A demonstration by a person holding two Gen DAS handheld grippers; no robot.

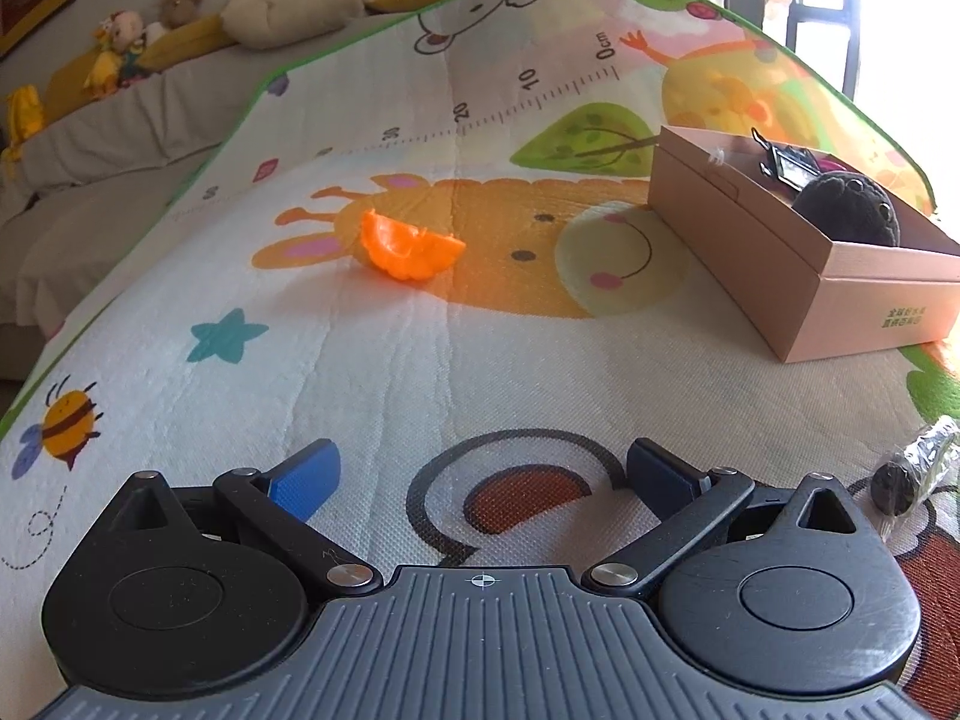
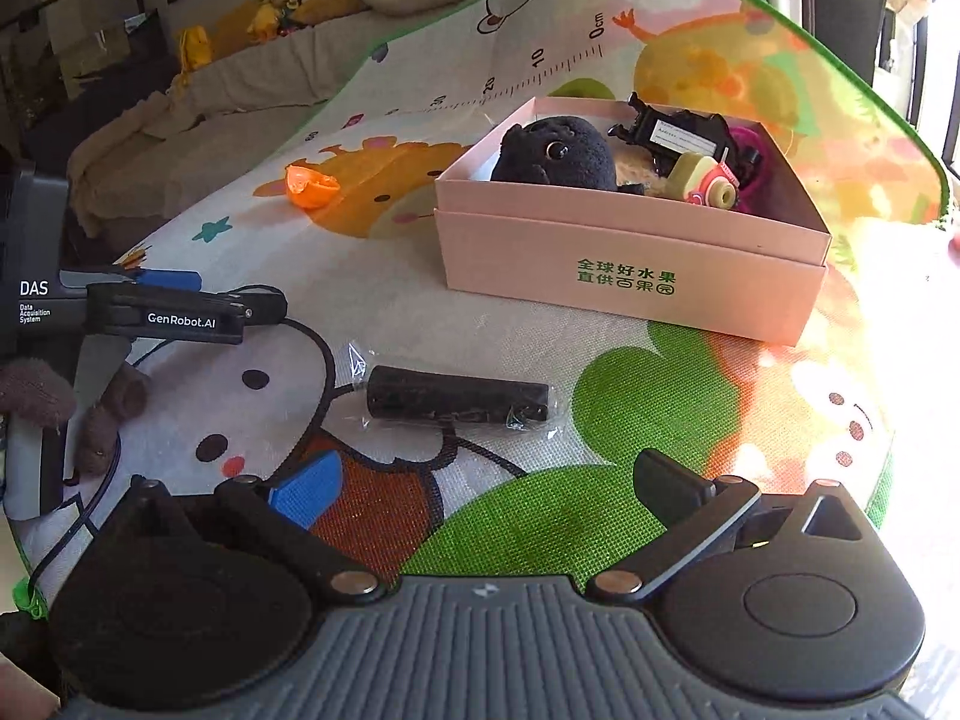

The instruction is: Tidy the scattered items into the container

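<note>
A pink cardboard box (image 2: 630, 252) stands on the cartoon play mat, holding a black plush toy (image 2: 558, 156), a black device (image 2: 672, 132) and a small yellow-green toy (image 2: 708, 180). The same box (image 1: 780, 252) sits at the right in the left wrist view. A black cylinder in clear wrap (image 2: 456, 402) lies on the mat just ahead of my right gripper (image 2: 486, 489), which is open and empty. An orange plastic piece (image 1: 408, 246) lies ahead of my left gripper (image 1: 480, 474), also open and empty. The cylinder (image 1: 918, 468) shows at the left wrist view's right edge.
The left gripper's body (image 2: 174, 312) reaches in from the left edge of the right wrist view, with a brown plush (image 2: 102, 414) below it. A sofa with cushions and stuffed toys (image 1: 132, 48) runs along the mat's far left. Bright window light falls at the right.
</note>
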